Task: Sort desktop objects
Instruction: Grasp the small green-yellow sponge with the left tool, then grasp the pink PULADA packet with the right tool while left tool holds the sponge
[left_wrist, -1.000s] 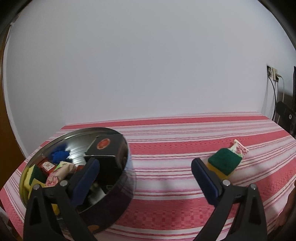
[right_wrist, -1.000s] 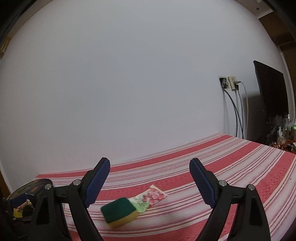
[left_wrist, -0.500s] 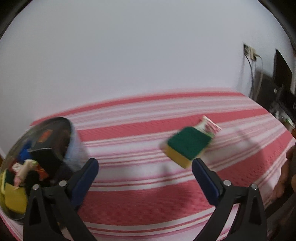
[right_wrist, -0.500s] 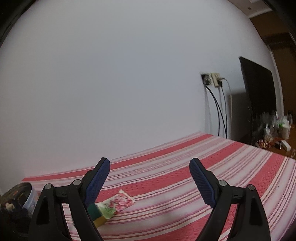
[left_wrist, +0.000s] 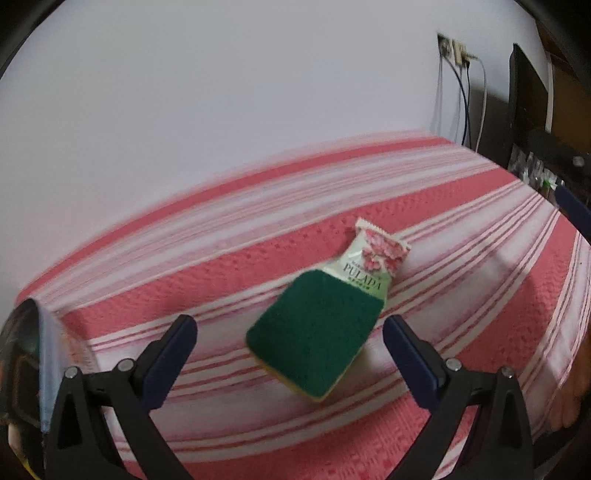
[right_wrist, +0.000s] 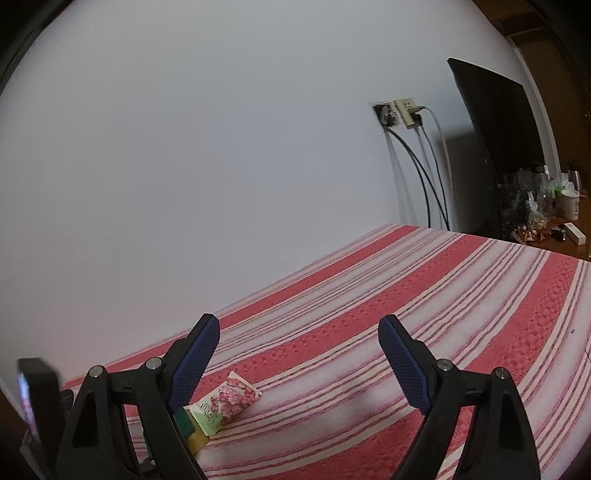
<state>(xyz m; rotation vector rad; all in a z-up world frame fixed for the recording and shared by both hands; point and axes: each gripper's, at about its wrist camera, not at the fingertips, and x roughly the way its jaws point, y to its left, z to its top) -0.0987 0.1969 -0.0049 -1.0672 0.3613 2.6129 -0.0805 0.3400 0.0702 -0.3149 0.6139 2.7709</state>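
A green and yellow sponge (left_wrist: 316, 334) lies on the red striped cloth (left_wrist: 221, 280), overlapping a flowered snack packet (left_wrist: 373, 260). My left gripper (left_wrist: 288, 354) is open and empty, just in front of the sponge, its fingers either side of it and apart from it. My right gripper (right_wrist: 297, 363) is open and empty over bare cloth. In the right wrist view the packet (right_wrist: 227, 402) and the sponge (right_wrist: 190, 430) sit at lower left, partly hidden by the left finger. The round metal tin (left_wrist: 22, 373) is at the far left edge.
A white wall backs the table, with a socket and hanging cables (right_wrist: 413, 155) at the right. A dark monitor (right_wrist: 495, 122) and a cluttered wooden surface (right_wrist: 546, 218) stand beyond the table's right end. A hand (left_wrist: 572, 391) shows at the right edge.
My left gripper has swung right from the tin to the sponge, which now lies between its fingers. My right gripper has turned right, so the sponge and packet slid to its lower left.
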